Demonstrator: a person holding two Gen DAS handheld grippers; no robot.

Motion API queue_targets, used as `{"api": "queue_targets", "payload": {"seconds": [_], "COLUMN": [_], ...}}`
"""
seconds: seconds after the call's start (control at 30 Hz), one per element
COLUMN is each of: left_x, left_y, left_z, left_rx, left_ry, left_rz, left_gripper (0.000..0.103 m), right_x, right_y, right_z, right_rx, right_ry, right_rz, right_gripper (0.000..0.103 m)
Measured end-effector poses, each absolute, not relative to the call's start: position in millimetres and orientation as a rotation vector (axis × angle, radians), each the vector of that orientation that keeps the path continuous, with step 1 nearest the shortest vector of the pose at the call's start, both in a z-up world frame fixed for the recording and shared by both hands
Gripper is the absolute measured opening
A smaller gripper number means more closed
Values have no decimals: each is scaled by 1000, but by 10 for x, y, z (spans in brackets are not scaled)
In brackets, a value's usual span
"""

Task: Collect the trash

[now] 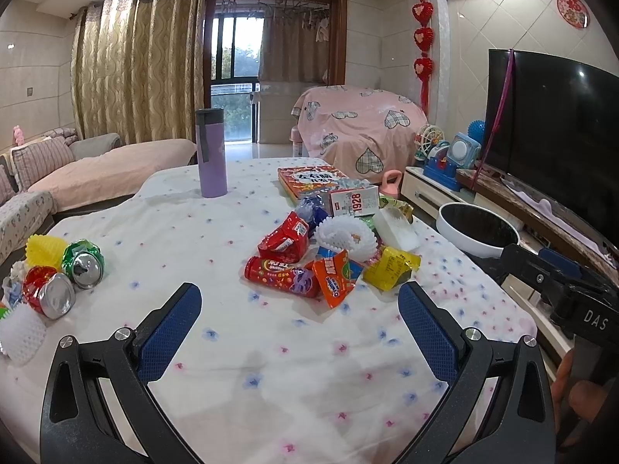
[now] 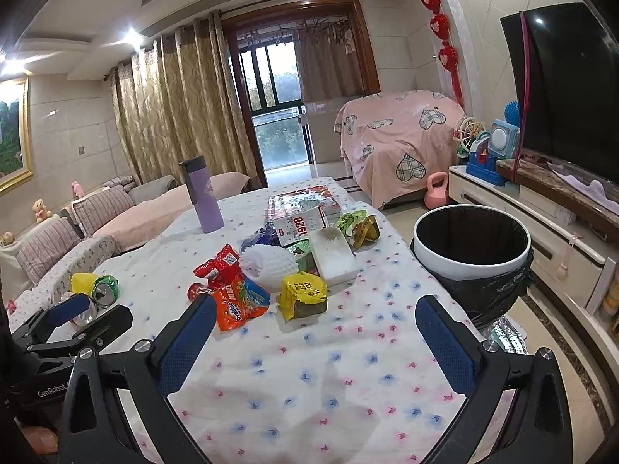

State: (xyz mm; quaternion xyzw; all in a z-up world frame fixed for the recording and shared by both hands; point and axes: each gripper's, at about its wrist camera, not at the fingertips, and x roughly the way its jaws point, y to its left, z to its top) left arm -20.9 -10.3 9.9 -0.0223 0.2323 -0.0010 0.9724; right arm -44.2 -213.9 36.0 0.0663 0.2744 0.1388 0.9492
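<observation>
A pile of trash lies mid-table: an orange wrapper (image 1: 333, 278) (image 2: 236, 305), a red Skittles tube (image 1: 280, 272), a red packet (image 1: 284, 237), a yellow packet (image 1: 390, 268) (image 2: 303, 294), white foam netting (image 1: 346, 237) (image 2: 269, 266) and a white foam tray (image 2: 334, 257). Crushed cans (image 1: 83, 263) and foam cups lie at the left edge. A white trash bin (image 2: 470, 249) (image 1: 477, 232) with a black liner stands right of the table. My left gripper (image 1: 300, 305) is open and empty, short of the pile. My right gripper (image 2: 315, 321) is open and empty, near the yellow packet.
A purple flask (image 1: 211, 152) stands at the table's far side. A book (image 1: 309, 179) and a "1928" box (image 1: 354, 201) lie behind the pile. A TV (image 1: 553, 131) on a cabinet is right; a sofa (image 1: 100, 170) is left. The table has a flowered cloth (image 1: 271, 348).
</observation>
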Motion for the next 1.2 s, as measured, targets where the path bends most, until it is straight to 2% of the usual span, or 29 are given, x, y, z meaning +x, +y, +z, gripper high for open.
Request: {"api": "queue_targets", "payload": {"seconds": [0.43, 0.53, 0.63, 0.7, 0.77, 1.07, 1.2], "left_x": [-61, 31, 163, 267, 379, 729, 871], "left_y": [-58, -45, -38, -29, -11, -74, -134], "left_z": [-6, -56, -118, -153, -194, -301, -358], "left_rx": [-53, -58, -64, -74, -96, -96, -84], "left_ry": [525, 560, 604, 636, 666, 728, 753], "left_rz": [-14, -23, -38, -51, -67, -102, -116], "left_gripper": [102, 97, 88, 79, 77, 77, 77], "right_x": [-350, -284, -200, -119, -33, 333, 505], "right_y": [-2042, -2032, -2020, -2015, -1999, -1859, -1793], "right_z": [258, 206, 139, 87, 42, -194, -305], "right_rx": [157, 162, 167, 171, 169, 176, 176], "right_ry": [581, 600, 628, 651, 677, 780, 822], "right_rz": [296, 304, 315, 326, 333, 385, 401], "right_gripper": [103, 103, 102, 99, 94, 82, 81]}}
